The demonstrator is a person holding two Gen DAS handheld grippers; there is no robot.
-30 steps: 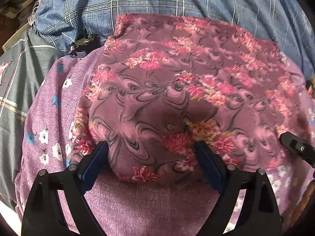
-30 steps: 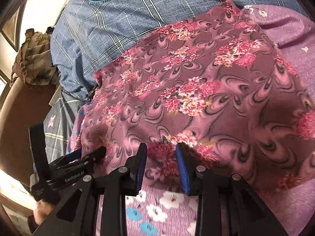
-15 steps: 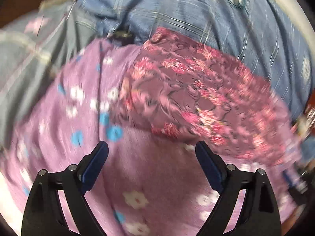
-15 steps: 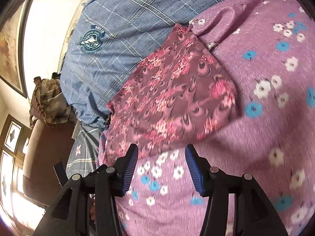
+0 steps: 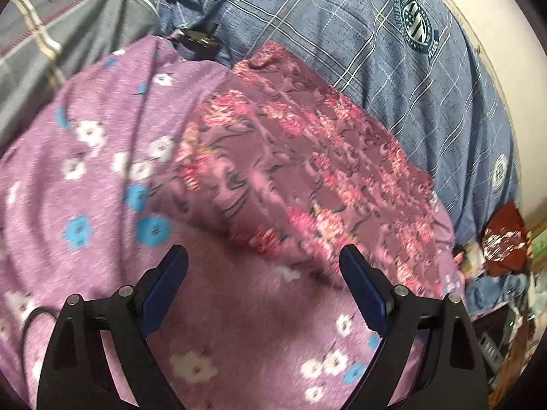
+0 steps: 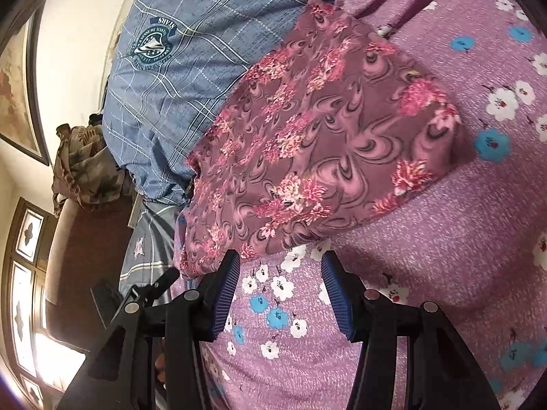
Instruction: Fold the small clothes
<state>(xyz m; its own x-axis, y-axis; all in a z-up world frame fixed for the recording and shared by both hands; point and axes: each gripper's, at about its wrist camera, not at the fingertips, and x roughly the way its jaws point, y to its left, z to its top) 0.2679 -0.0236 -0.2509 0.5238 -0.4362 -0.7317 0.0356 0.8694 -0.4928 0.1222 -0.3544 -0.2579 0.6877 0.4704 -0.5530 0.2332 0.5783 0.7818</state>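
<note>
Now, nearest to us, the right gripper (image 6: 278,266) hangs just above the lilac flowered bedspread (image 6: 427,273), its blue fingers (image 6: 224,294) spread moderately wide with nothing between them, touching no cloth that I can see. The left gripper (image 5: 263,273) hovers over the same spread, fingers (image 5: 364,290) splayed even wider, and they're empty too.

Just beyond both sets of tips lies the piece that matters: the mauve floral garment (image 6: 324,143), lying flat as a neat rectangle on the bedspread. From the right wrist view its near edge sits right ahead of the tips, almost brushing the left finger, and its long axis runs from lower left up to upper right, away from the gripper. From the left wrist view the garment (image 5: 307,171) is ahead and a little to the right, its near edge just past the tips, though that picture is smeared by motion.

I'd say the right side is marginally closer to that near edge.

Farther back, a blue plaid blanket (image 6: 205,51) lies along the garment's far side, touching it.
</note>
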